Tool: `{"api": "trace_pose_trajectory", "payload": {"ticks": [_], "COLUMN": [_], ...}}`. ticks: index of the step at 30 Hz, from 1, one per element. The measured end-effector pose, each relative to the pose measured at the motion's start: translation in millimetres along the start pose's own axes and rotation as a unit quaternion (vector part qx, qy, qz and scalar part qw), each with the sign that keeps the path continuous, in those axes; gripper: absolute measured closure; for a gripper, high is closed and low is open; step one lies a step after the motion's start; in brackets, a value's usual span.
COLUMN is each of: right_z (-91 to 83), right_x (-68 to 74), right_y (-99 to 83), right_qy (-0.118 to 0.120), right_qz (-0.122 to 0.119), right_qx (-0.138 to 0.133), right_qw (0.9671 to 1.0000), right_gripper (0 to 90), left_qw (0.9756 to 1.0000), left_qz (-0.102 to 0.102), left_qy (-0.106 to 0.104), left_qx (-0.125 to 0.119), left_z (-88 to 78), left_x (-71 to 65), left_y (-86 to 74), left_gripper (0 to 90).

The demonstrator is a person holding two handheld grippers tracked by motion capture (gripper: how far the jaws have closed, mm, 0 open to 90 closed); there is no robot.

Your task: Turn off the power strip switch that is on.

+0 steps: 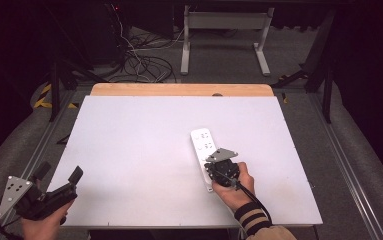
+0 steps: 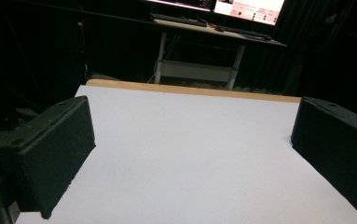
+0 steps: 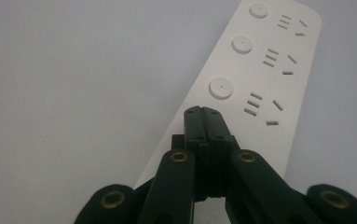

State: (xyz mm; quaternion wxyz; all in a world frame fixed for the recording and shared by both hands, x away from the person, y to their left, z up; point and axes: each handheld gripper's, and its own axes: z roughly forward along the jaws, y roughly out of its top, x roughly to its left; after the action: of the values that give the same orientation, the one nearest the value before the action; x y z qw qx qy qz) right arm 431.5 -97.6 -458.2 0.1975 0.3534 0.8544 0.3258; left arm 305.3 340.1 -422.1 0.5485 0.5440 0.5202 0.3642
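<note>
Step in hand, as I read it: pressing a switch on the white power strip (image 1: 204, 150), which lies flat on the white table (image 1: 129, 150), directly under and ahead of the right gripper (image 1: 214, 165). In the right gripper view the right gripper's (image 3: 203, 114) jaws are pressed together, nothing between them, forming one blunt tip over the strip's near portion. Just ahead of that tip sits the nearest round button (image 3: 221, 87); two more buttons lie farther along, each with its socket slots to the right of it as this gripper looks. Whether the tip touches the strip surface cannot be told. Next move, by my judgement: nudge the closed tip slightly forward onto the nearest button and push straight down, keeping the strip from sliding since nothing braces it. Pose: the right hand (image 1: 234, 187) comes in from the near edge, wrist roughly level, gripper pitched forward and down along the strip's length. The left gripper (image 1: 61, 182) is well off to the left at the table's near corner, held low, jaws spread wide with bare tabletop between them, pointing across the table.
</note>
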Motion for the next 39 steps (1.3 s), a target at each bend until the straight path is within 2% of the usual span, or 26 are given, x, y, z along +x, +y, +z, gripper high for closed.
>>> {"api": "trace_pose_trajectory", "payload": {"ticks": [4,6,8,16,22,27,32,37,39], "right_z": [1.0,1.6,1.4,1.5,1.4,1.3,1.2,1.0,0.0], "right_x": [3.6,1.5,2.2,0.9,0.8,-0.5,0.2,4.0,4.6], "right_y": [-0.5,0.5,1.0,2.2,2.4,2.5,4.4,4.2,5.8], "right_qy": [-0.011,-0.002,-0.006,0.000,0.001,0.004,0.001,-0.014,-0.014], "right_qz": [-0.008,0.005,-0.001,0.002,0.000,0.003,0.003,-0.014,-0.008], "right_qx": [0.001,0.003,0.007,0.010,0.010,0.010,0.015,0.014,0.007], "right_qw": [0.9999,1.0000,1.0000,1.0000,0.9999,0.9999,0.9999,0.9997,0.9998], "right_gripper": [90.0,90.0,90.0,90.0,90.0,90.0,90.0,90.0,90.0], "left_qw": [1.0000,1.0000,1.0000,1.0000,1.0000,1.0000,0.9999,1.0000,1.0000], "left_qz": [0.001,0.001,0.001,-0.004,0.002,-0.008,-0.010,-0.007,-0.006], "left_qy": [-0.001,-0.003,-0.003,-0.005,-0.007,-0.004,-0.007,-0.006,-0.005], "left_qx": [0.000,0.000,0.000,0.003,0.007,0.002,0.003,0.004,0.004], "left_z": [0.3,0.7,0.6,2.6,3.0,1.5,0.8,-0.2,-0.3], "left_x": [-0.2,-0.2,-0.2,0.0,-0.3,1.2,1.6,2.1,2.2], "left_y": [0.5,0.5,0.4,-0.1,-0.7,-0.3,-0.5,-0.5,-0.6], "left_gripper": [0.0,0.1,0.0,0.0,0.0,0.0,0.0,0.0,0.0]}}
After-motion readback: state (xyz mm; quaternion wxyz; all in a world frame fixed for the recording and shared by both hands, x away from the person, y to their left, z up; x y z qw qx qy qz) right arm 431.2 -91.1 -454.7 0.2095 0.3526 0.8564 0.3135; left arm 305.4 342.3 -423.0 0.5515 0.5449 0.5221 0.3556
